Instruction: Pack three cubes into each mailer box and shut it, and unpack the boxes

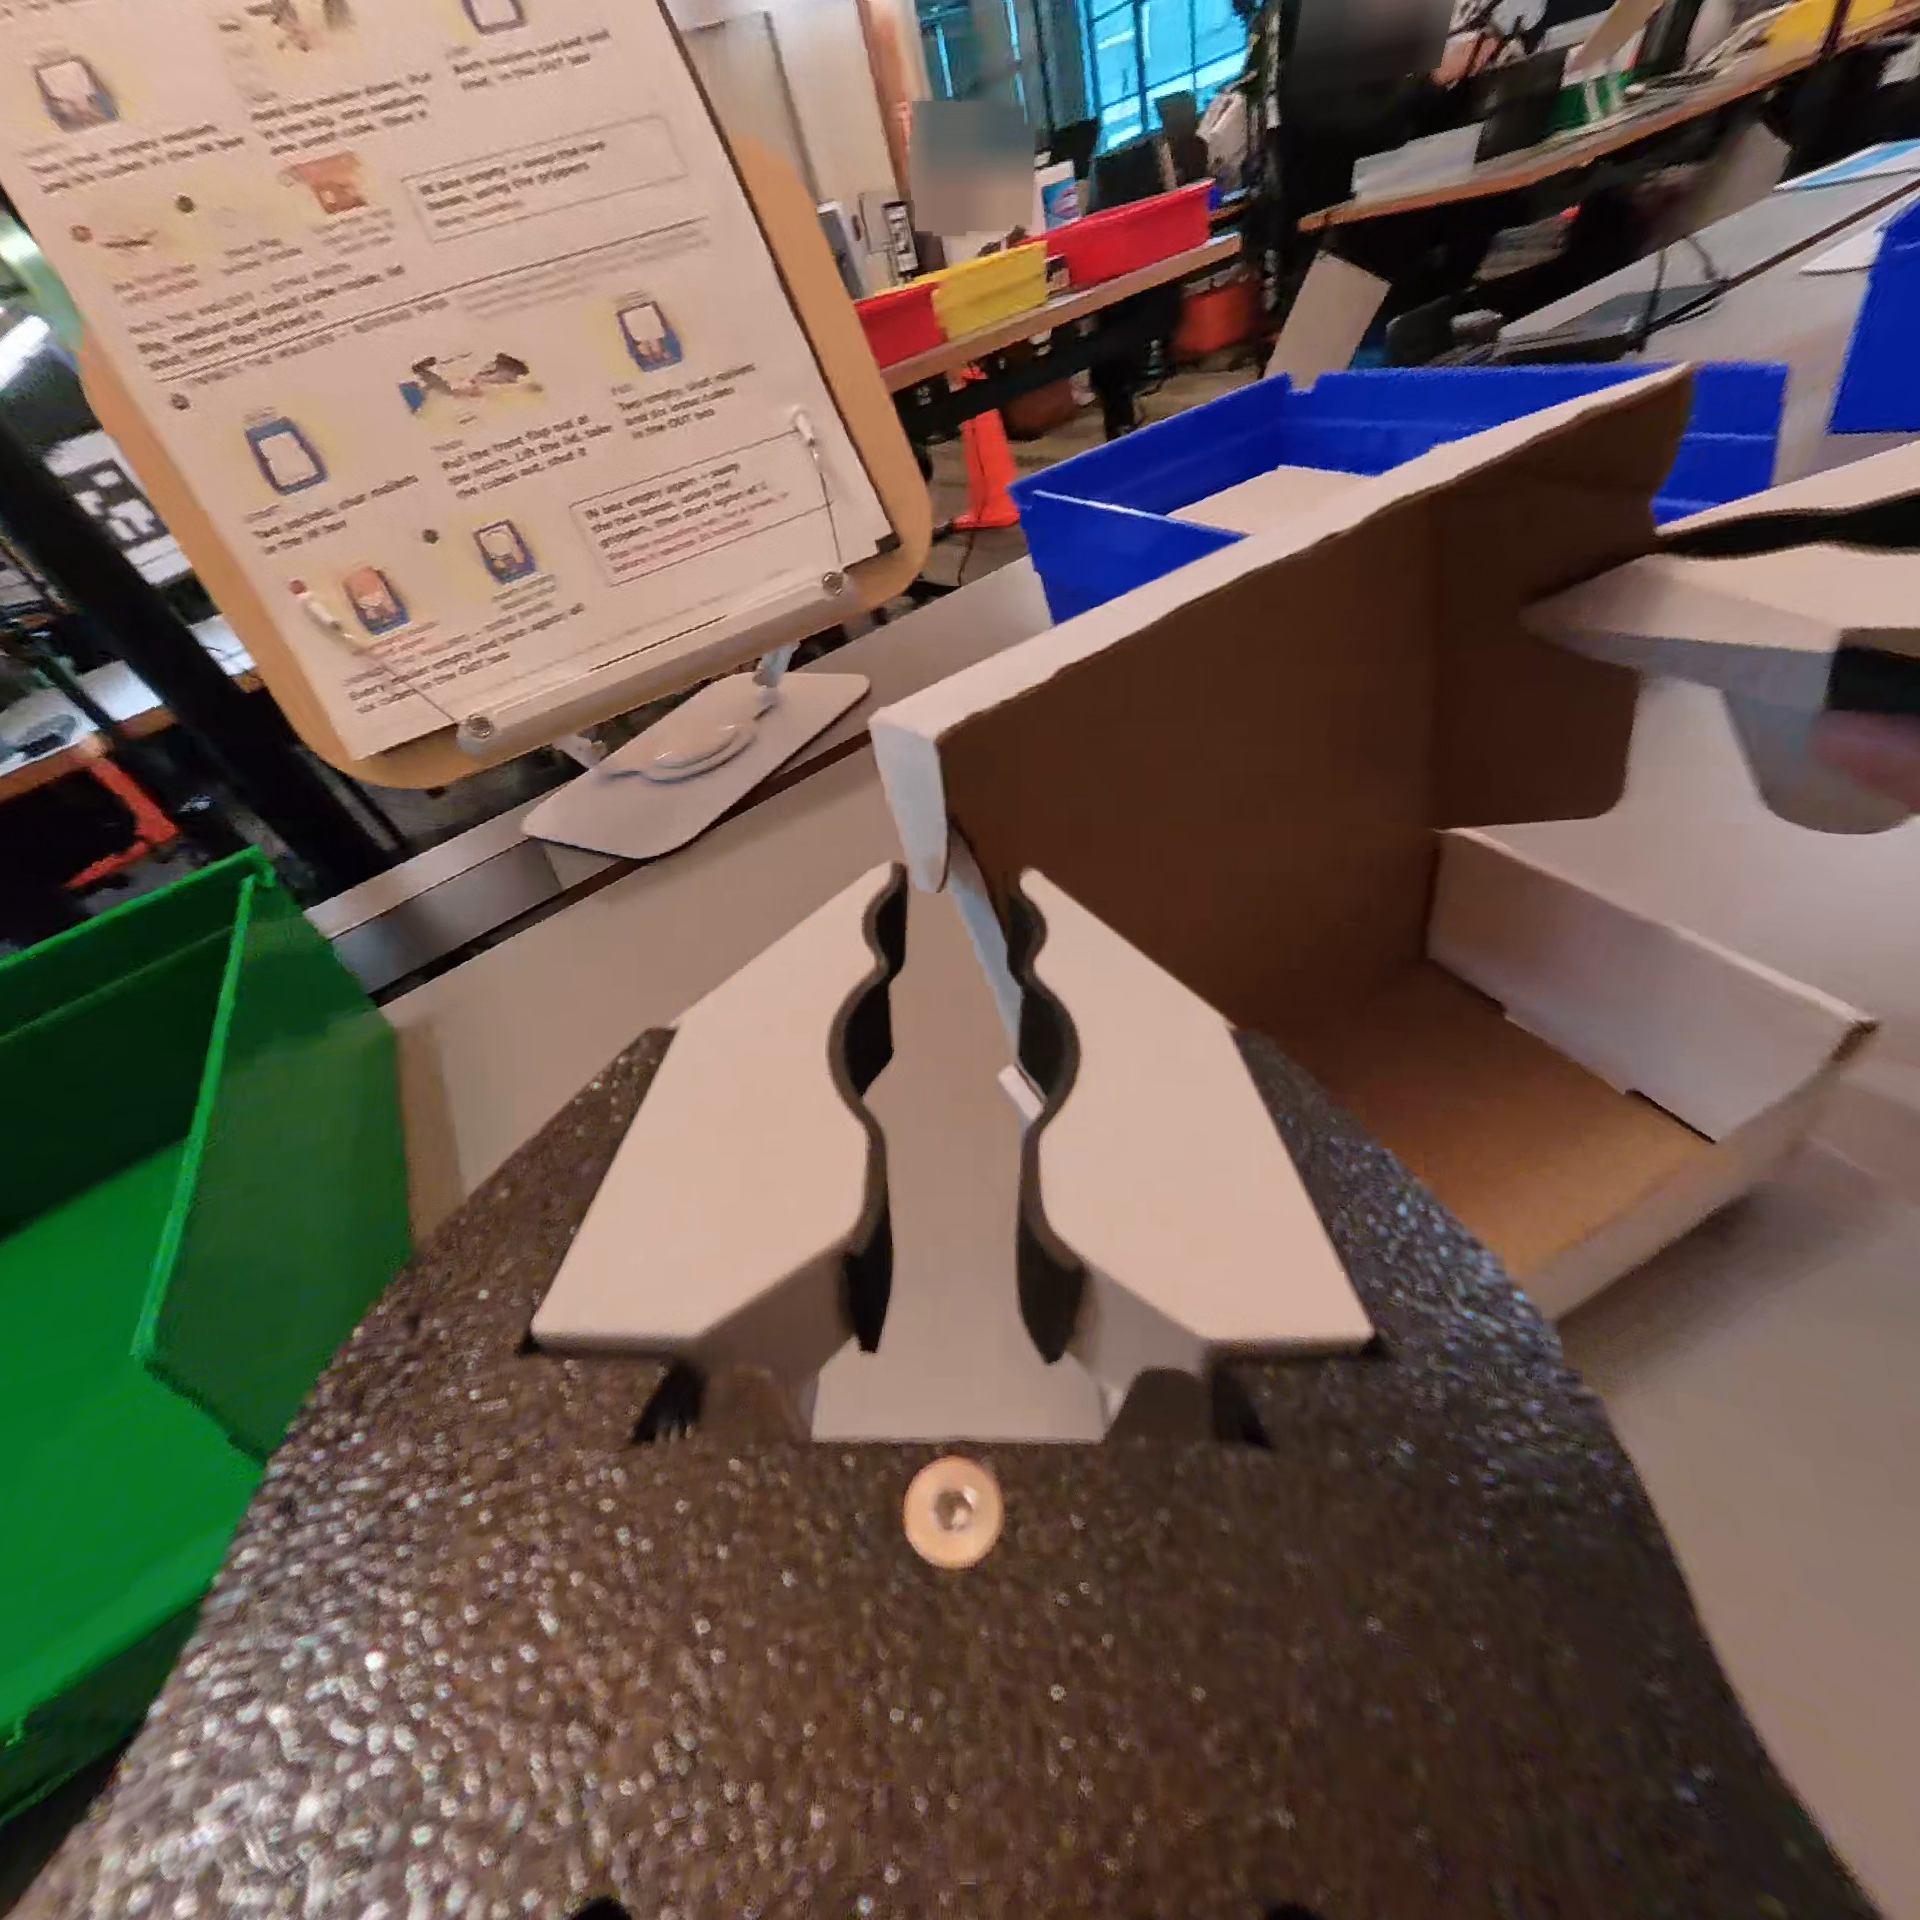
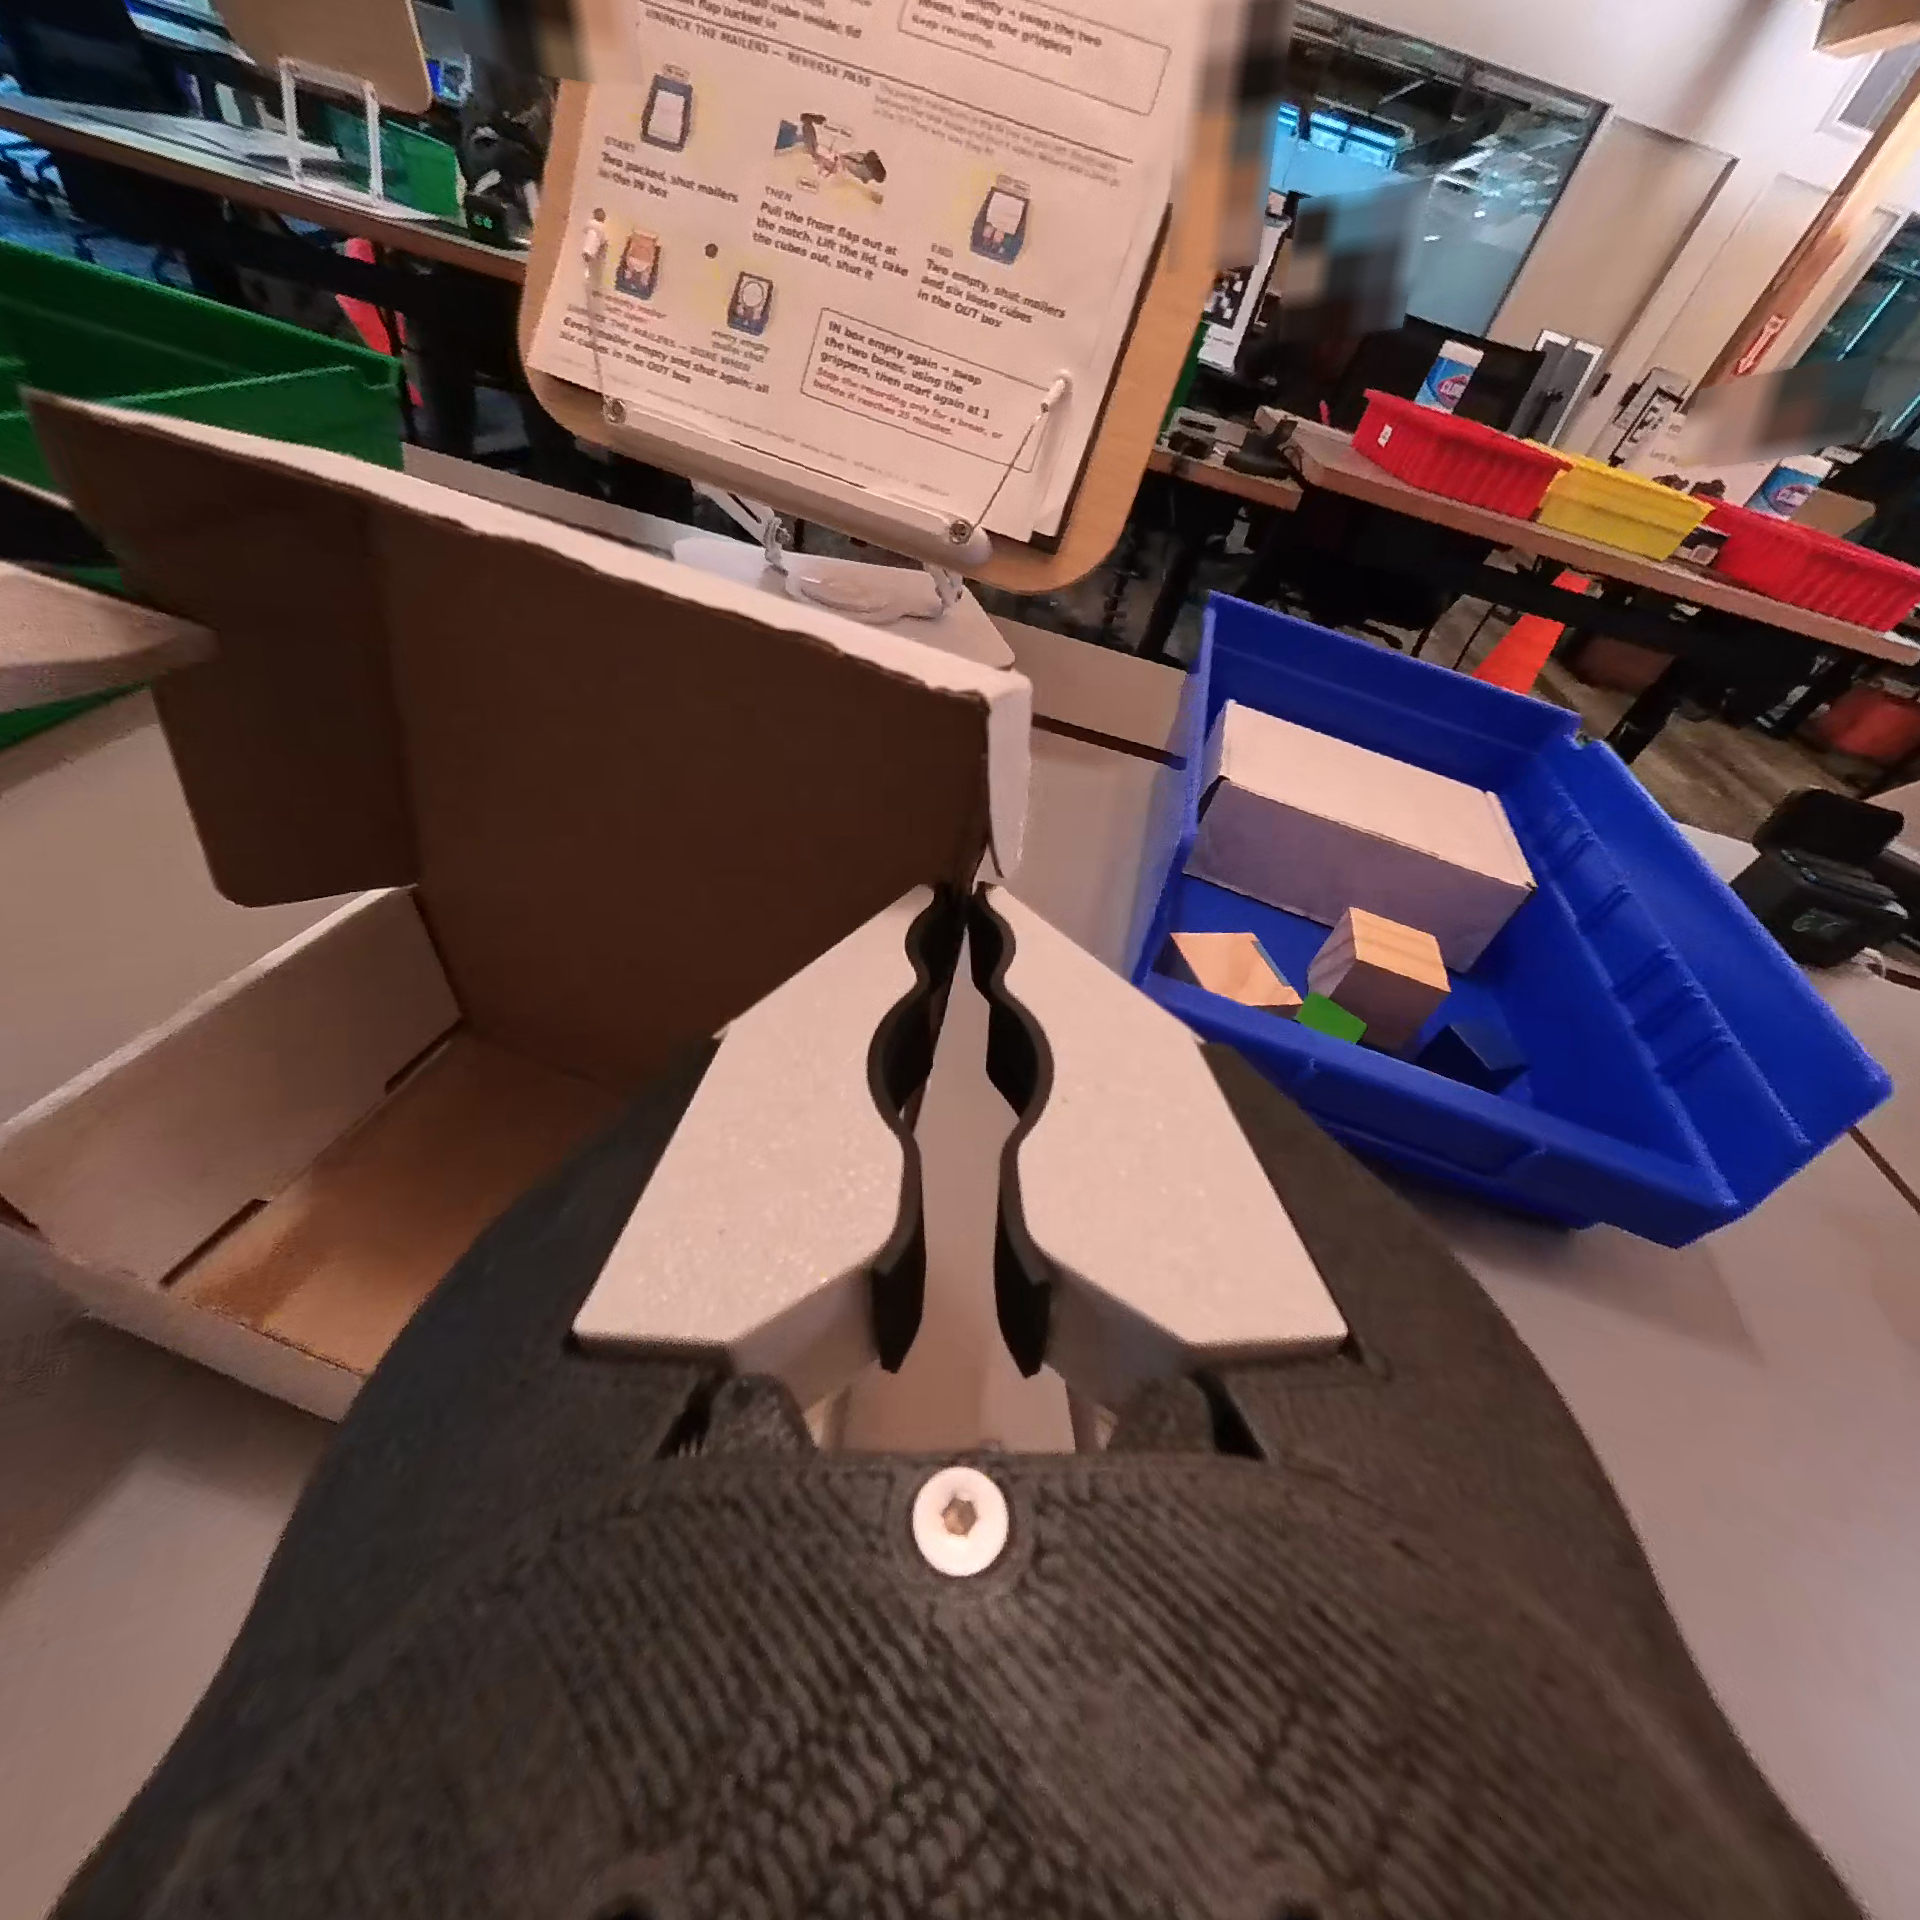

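Note:
An open white mailer box lies on the grey table, its brown inside empty; it also shows in the right wrist view. Its lid stands raised. My left gripper is at the lid's left corner. Its jaws are a little apart, with a thin white flap edge between them. My right gripper is shut on the lid's right corner. Its fingers show at the lid's far side in the left wrist view. Several cubes lie in the blue bin.
A shut white mailer box rests in the blue bin to the right of the open box. A green bin stands to the left. An instruction board on a stand is behind the box. Other tables with red and yellow trays are far back.

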{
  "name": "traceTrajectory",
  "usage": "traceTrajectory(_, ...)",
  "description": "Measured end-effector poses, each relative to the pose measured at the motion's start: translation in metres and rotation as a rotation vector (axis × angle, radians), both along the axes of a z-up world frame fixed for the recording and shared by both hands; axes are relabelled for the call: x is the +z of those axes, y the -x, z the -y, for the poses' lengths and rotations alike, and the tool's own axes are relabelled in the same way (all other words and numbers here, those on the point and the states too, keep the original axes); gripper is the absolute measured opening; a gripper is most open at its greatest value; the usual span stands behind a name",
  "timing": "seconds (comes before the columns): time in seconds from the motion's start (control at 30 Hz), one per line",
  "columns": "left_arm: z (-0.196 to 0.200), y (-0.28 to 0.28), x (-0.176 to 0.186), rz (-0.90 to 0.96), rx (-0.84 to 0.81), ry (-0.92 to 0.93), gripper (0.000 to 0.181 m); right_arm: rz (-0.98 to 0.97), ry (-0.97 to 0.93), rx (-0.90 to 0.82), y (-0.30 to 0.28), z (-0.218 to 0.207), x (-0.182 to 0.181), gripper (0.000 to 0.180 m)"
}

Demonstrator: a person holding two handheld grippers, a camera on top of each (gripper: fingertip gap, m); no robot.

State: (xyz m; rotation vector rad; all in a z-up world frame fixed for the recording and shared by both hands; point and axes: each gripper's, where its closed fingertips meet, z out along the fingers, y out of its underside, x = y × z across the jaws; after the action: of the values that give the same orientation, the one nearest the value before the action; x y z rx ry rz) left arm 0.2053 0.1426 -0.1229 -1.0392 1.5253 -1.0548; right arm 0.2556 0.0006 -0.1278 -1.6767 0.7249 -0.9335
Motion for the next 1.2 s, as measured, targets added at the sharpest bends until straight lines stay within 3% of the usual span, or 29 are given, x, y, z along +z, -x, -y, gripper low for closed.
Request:
traceTrajectory(0.1, 0.000, -0.001, -0.002, 0.020, 0.017, -0.013, 0.006, 0.016, 0.030, -0.002, 0.005, -0.005, 0.001, 0.001)
traceTrajectory(0.37, 0.001, 0.001, -0.002, 0.037, 0.035, 0.072, 0.005, 0.046, 0.045, -0.035, 0.015, -0.004, 0.000, 0.002)
traceTrajectory(0.57, 0.001, 0.008, -0.013, 0.010, 0.047, -0.014, 0.007, 0.067, 0.052, -0.047, 0.024, 0.000, -0.007, 0.002)
traceTrajectory(1.2, 0.010, 0.043, -0.038, -0.101, 0.109, 0.044, 0.005, 0.046, -0.001, 0.000, 0.058, -0.012, -0.019, 0.004)
